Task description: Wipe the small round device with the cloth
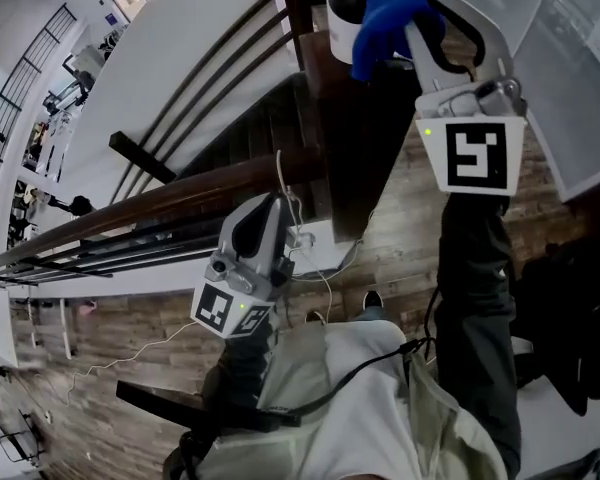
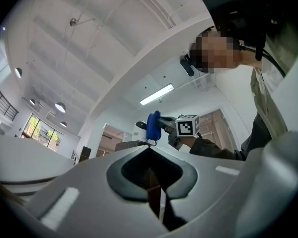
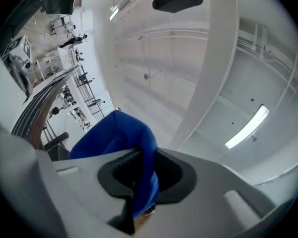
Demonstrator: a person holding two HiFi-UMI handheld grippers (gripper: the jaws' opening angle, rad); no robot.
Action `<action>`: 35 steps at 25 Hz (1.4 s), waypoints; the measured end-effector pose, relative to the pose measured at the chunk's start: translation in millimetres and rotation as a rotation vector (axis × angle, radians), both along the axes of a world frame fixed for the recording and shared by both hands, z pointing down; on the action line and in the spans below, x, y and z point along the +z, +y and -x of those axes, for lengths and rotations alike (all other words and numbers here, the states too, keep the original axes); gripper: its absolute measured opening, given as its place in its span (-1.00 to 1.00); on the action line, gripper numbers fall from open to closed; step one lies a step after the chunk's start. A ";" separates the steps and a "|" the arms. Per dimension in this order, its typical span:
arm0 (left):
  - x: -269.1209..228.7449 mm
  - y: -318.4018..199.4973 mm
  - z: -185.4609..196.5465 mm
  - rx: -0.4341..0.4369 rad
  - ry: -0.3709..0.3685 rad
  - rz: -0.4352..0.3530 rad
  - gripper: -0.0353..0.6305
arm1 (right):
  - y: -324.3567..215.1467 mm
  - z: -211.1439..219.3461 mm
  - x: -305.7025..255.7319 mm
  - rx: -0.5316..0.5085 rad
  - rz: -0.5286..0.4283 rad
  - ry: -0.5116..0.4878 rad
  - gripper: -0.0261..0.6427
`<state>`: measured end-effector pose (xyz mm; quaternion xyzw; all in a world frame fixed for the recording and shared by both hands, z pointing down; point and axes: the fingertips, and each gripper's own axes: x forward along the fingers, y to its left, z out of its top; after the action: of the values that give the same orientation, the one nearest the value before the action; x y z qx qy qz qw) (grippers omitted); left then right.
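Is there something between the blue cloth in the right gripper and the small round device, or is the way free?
Nothing visible stands between them. In the head view the cloth, clamped in the right gripper, overlaps the right side of the device. The left gripper is low, away from both.
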<state>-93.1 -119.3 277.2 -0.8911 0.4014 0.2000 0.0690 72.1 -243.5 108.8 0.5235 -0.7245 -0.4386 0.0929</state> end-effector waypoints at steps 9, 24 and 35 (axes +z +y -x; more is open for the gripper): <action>-49.7 -43.2 -7.8 -0.013 -0.170 0.013 -0.89 | -2.1 16.7 14.1 -0.069 0.047 0.061 -0.76; -132.9 -92.8 -41.1 -0.013 -0.195 -0.074 -0.89 | -5.1 32.8 -19.7 0.057 -0.090 0.288 -0.76; -127.8 -92.7 -37.2 -0.045 -0.225 -0.057 -0.89 | 14.3 60.6 63.6 0.071 -0.104 0.569 -0.76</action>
<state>-55.9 -211.9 149.4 -0.8964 0.4050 0.1087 0.1435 11.5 -229.2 172.4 0.4087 -0.6271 -0.6008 0.2806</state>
